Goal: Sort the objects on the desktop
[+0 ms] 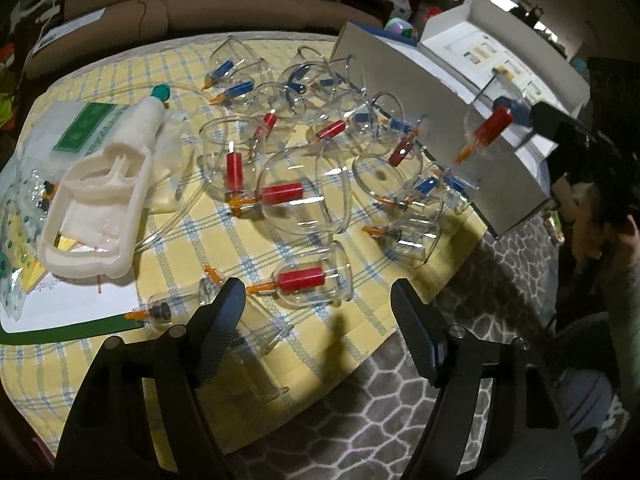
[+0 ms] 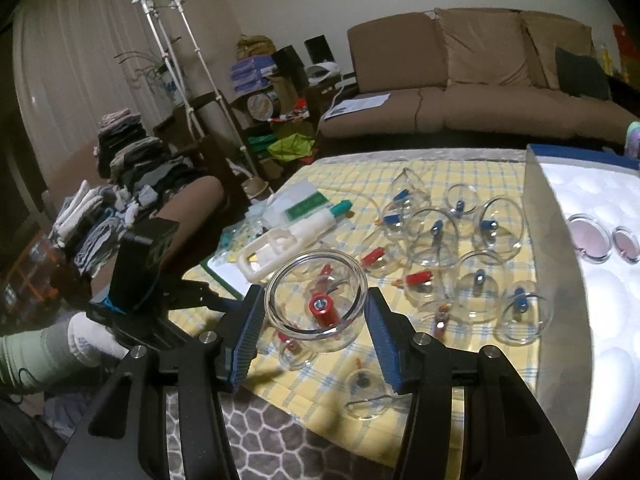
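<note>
Right wrist view is showing the right hand-held gripper (image 2: 316,316) pinching a clear cup (image 2: 316,294) with a red plunger across its wall, the blue pads pressing on either side, the open rim facing the camera and the cup lifted off the yellow checked cloth (image 2: 320,376) covering the bench. The cup is looking light, rigid and smooth — probably hard plastic or glass, so it is likely slippery and might crack under a hard squeeze or a drop. Gripping across the round wall, below the rim, is looking like the sound choice; the small orange-tipped valve is too thin to trust.

In the left wrist view the left hand-held gripper (image 1: 318,304) is hanging spread above another red-plunger cup (image 1: 308,280) lying on its side near the cloth's front edge, with nothing pinched between its fingers (whether that cup is its target is only my guess). The same hold across the body would suit it, since a cup on its side may roll away from a one-sided touch.

Farther out, many more cups with red and blue plungers are lying scattered over the cloth, some touching. A white pump handle (image 1: 96,208) with its clear tube is resting at the left, and an open white box (image 2: 580,248) is standing at the right — two pieces are already sitting in it.
</note>
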Demonstrator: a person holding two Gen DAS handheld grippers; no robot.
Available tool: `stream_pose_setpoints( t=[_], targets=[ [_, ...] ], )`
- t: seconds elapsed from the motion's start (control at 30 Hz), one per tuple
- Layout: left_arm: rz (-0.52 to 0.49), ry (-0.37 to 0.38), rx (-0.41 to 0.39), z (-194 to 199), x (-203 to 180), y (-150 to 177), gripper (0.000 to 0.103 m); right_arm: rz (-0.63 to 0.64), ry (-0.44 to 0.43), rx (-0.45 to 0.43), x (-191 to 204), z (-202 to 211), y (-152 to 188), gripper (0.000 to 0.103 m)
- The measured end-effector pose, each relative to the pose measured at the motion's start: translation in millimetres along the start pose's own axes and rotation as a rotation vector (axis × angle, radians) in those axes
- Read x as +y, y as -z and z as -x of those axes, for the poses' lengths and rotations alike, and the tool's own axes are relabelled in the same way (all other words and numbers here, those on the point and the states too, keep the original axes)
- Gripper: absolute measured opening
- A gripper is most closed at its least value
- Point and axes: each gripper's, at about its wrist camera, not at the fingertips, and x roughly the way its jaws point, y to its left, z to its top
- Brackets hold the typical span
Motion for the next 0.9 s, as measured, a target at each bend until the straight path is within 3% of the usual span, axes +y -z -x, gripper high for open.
stream_pose_setpoints(
  t=[0.13, 0.3, 0.63, 0.83, 0.9],
  targets=[
    [-0.015, 0.02, -0.003, -0.9, -4.0, -3.6, 0.072, -0.089, 0.081, -0.098, -26.1, 36.8, -9.4, 0.053],
    [-0.058, -0.035, 0.018, -8.4, -6.4, -3.1, 0.066, -0.195, 0.123, -0.181, -54.0, 68.0, -4.7, 0.053],
    [-0.286, -0.184, 0.042, -29.0, -36.5, 2.5, 0.066, -0.17, 0.069, -0.082, -41.0, 40.0, -0.5, 0.053],
    [-0.2, -0.133, 0.064, -40.1, -24.6, -5.5, 0.065, -0.115, 0.053, 0.006, -27.7, 14.2, 7.1, 0.053],
    [-0.176, -0.116, 0.074, -42.3, -19.5, -6.9, 0.053, -0.102, 0.048, 0.031, -25.8, 6.7, 8.9, 0.053]
  ],
)
